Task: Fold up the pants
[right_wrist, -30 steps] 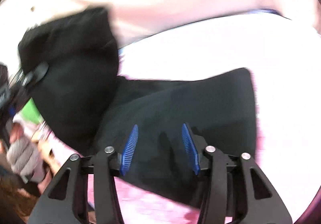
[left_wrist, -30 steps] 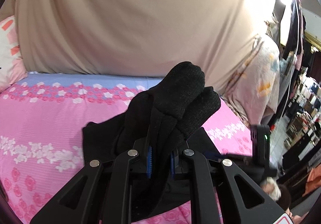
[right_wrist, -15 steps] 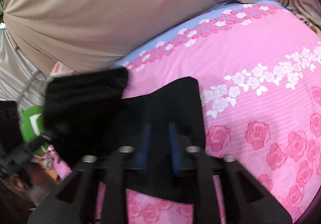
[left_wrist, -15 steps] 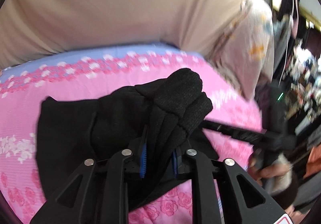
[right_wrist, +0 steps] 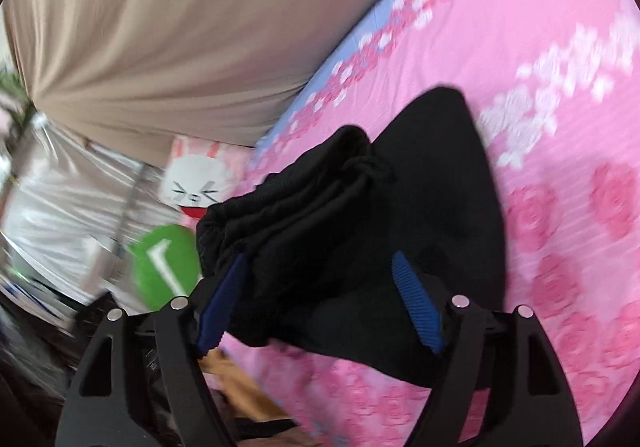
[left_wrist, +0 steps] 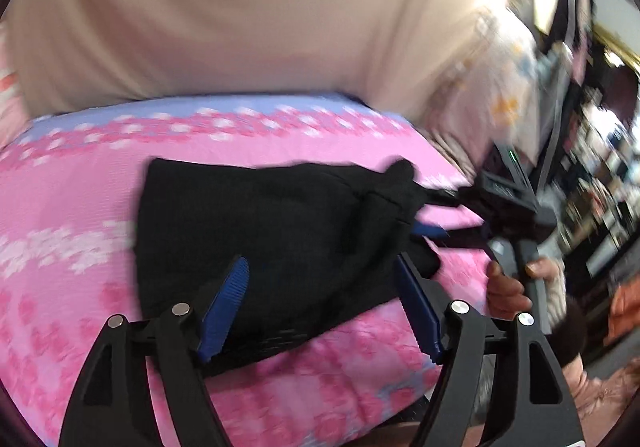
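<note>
The black pants [left_wrist: 256,223] lie folded on the pink flowered bed [left_wrist: 64,207]. My left gripper [left_wrist: 320,263] hovers at their near edge, its jaws opening wide; the cloth lies below and between them, with neither blue pad pressing on it. In the right wrist view a bunched end of the pants [right_wrist: 320,187] rises between the fingers of my right gripper [right_wrist: 320,259], whose jaws are also opening and gripping nothing. In the left wrist view the right gripper [left_wrist: 436,223] sits at the pants' right end, held by a hand [left_wrist: 504,287].
A beige draped cloth [left_wrist: 240,7] backs the bed. A bunny-face pillow [right_wrist: 200,179] and a green round cushion [right_wrist: 164,263] lie at the bed's left end, beside a plastic sheet [right_wrist: 72,207]. Hanging fabric and cluttered shelves [left_wrist: 592,175] stand to the right.
My left gripper let go of the bundled pants, which dropped flat onto the bed, and its jaws spread wide. The right gripper's jaws widened too, and its view rolled.
</note>
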`<state>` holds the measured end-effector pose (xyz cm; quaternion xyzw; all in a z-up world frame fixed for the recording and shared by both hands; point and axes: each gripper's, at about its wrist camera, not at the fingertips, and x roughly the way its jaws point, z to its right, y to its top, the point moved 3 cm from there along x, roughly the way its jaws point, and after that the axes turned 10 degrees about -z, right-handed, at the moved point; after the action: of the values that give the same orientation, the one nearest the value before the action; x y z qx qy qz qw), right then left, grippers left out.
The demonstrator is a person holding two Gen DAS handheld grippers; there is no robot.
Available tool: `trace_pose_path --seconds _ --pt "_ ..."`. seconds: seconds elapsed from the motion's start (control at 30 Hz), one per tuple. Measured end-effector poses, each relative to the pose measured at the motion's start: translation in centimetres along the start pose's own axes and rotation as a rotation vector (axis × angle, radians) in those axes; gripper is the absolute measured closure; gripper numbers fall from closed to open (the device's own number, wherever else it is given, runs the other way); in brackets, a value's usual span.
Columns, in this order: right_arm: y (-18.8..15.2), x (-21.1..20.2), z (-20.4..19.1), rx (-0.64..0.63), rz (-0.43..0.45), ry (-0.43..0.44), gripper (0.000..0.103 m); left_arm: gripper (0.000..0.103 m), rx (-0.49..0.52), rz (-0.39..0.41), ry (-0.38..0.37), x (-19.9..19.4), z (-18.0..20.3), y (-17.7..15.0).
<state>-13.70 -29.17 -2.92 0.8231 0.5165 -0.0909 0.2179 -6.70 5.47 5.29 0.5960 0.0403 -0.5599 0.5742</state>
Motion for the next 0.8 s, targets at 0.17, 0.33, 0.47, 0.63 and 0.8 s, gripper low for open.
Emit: trace_pose_path --seconds 0.17,0.33,0.47,0.63,0.8 --pt "0.1 -1.4 -0.2 0.044 0.008 0.143 0.025 0.032 -0.123 0.047 0.076 -2.1 -4.4 -0.5" --pt "-0.1 1.8 -0.7 0.032 -0.068 -0.014 0.024 0.032 -0.164 0.061 0.071 -2.3 -5.5 -0.6" --pt "-0.1 4.1 -2.2 -0.065 -0.057 -0.144 0.046 0.032 -0.143 0.058 0.063 -2.1 -5.0 -0.8" --pt "1.2 3.9 -9.8 -0.306 0.031 -0.234 0.090 0.032 -0.124 0.072 0.073 -2.1 -4.4 0.3" --pt "0.7 -1.1 -15.2 -0.480 0.207 -0.320 0.090 0.031 -0.122 0.112 0.073 -3.1 -4.4 1.2"
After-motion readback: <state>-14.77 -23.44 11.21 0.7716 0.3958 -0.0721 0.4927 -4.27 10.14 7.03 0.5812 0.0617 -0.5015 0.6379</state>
